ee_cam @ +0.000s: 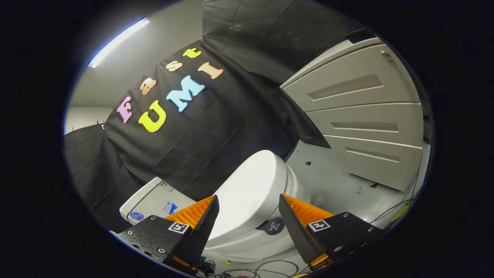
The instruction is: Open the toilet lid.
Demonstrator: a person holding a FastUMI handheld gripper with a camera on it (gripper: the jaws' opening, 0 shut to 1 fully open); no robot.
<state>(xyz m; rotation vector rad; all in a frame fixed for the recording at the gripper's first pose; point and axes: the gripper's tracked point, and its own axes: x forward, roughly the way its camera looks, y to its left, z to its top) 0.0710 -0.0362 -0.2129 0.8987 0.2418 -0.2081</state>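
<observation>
A staged recording booth is posing as a bathroom: black cloth (pixel 216 127) is draping the walls behind a white toilet (pixel 251 200), loose cables (pixel 389 212) trailing over the floor.

I have the handheld two-finger gripper (pixel 249 220) tilted, its fingers (pixel 204 227) spread wide apart — gripping nothing.

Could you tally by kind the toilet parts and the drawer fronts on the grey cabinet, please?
Toilet lid, closed, seen between the open gripper fingers: 1
Toilet tank, beside the lid: 1
Toilet bowl, under the lid: 1
Drawer fronts on the grey cabinet, beyond the toilet: 3
Total: 6
</observation>
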